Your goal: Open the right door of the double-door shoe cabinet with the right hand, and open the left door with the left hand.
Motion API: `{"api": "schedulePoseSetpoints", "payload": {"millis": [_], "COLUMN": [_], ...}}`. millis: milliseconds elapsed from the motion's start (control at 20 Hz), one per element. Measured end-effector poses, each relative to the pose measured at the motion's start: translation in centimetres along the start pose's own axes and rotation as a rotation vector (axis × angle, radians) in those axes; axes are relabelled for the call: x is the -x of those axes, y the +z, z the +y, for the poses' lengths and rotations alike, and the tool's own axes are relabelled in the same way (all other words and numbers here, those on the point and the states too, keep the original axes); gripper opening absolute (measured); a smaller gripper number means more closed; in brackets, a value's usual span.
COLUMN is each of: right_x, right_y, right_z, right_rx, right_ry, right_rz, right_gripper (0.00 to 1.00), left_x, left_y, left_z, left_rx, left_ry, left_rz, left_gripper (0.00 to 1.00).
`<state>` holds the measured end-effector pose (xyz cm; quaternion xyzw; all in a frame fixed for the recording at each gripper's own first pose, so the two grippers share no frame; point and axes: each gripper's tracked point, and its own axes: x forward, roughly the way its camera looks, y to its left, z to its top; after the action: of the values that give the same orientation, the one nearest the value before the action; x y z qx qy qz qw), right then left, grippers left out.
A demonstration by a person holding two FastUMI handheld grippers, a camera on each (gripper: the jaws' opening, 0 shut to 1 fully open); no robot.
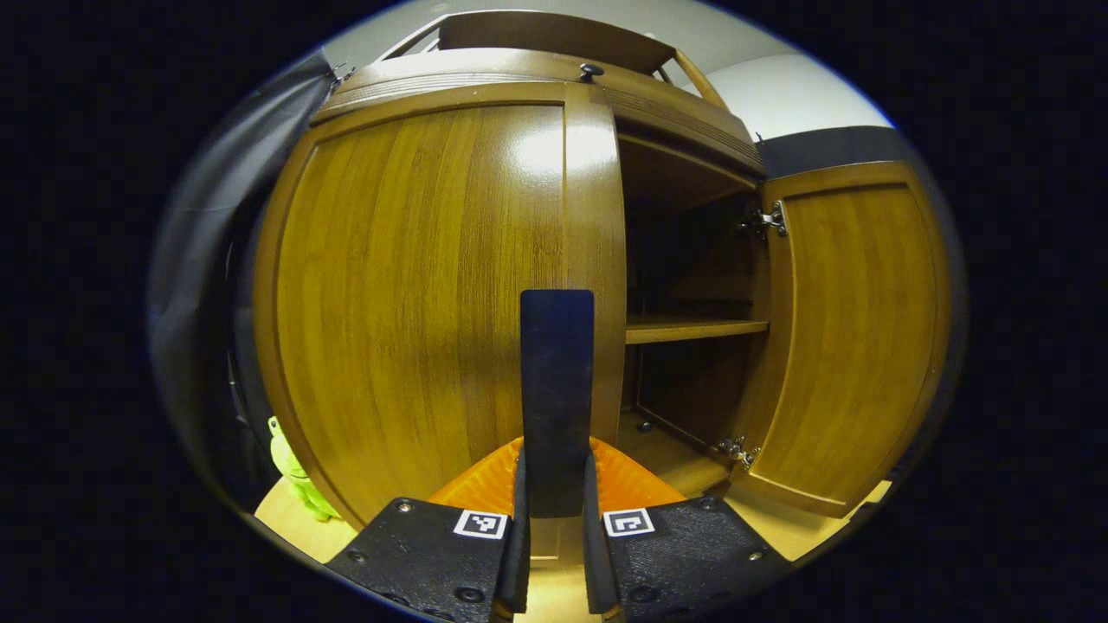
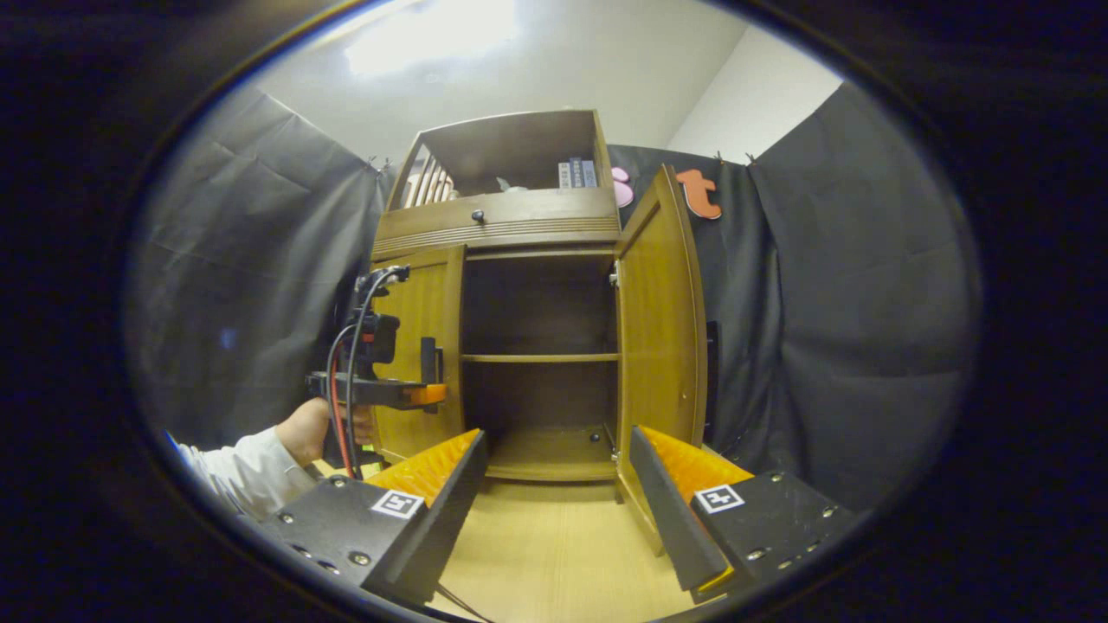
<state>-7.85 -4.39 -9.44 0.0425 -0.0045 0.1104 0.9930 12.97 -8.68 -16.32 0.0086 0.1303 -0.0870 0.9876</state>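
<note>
Your left hand-held gripper (image 1: pixel 556 510) pinches the closed left door's (image 1: pixel 415 303) handle (image 1: pixel 557 381); your right hand-held gripper (image 2: pixel 558 484) hangs wide open, empty, facing the open right door (image 2: pixel 662 320).

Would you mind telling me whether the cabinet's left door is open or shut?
Shut. The left door lies flush with the cabinet front, while the right door stands swung out, exposing the shelf. The left tool grips its handle.
</note>
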Motion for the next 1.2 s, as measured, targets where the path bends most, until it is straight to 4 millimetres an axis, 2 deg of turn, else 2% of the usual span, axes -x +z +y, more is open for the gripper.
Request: {"api": "schedulePoseSetpoints", "payload": {"millis": [150,200,250,300,350,700,1100,1150,1200], "right_x": [0.2,0.2,0.3,0.5,0.6,0.8,0.8,0.9,1.0], "right_y": [0.3,0.4,0.6,0.8,1.0,1.9,2.3,2.6,3.0], "right_z": [0.1,0.0,-0.1,-0.1,-0.2,0.9,2.5,2.5,2.7], "right_rx": [-0.003,-0.005,-0.008,-0.009,-0.012,-0.013,0.012,0.001,-0.012], "right_ry": [0.014,0.012,0.009,0.008,0.007,0.029,0.052,0.048,0.051], "right_rz": [-0.016,-0.021,-0.027,-0.032,-0.038,-0.056,-0.068,-0.079,-0.089], "right_gripper": [0.94,0.98,0.94,0.94,0.98,0.98,0.98,0.98,0.94], "left_x": [2.3,4.1,5.4,6.3,7.0,11.8,17.3,17.5,18.4], "left_y": [0.1,0.2,0.2,0.1,0.0,0.0,-0.2,-0.2,-0.4], "left_z": [-0.2,0.2,0.7,0.9,1.3,3.8,8.5,9.2,10.2], "left_rx": [0.002,0.004,0.009,0.007,0.004,0.027,0.038,0.040,0.030], "left_ry": [-0.007,-0.011,-0.012,-0.013,-0.010,0.040,0.166,0.189,0.221], "left_rz": [-0.002,-0.009,-0.021,-0.025,-0.029,-0.031,-0.034,-0.030,-0.022], "left_gripper": [0.27,0.27,0.27,0.26,0.26,0.26,0.26,0.20,0.19]}}
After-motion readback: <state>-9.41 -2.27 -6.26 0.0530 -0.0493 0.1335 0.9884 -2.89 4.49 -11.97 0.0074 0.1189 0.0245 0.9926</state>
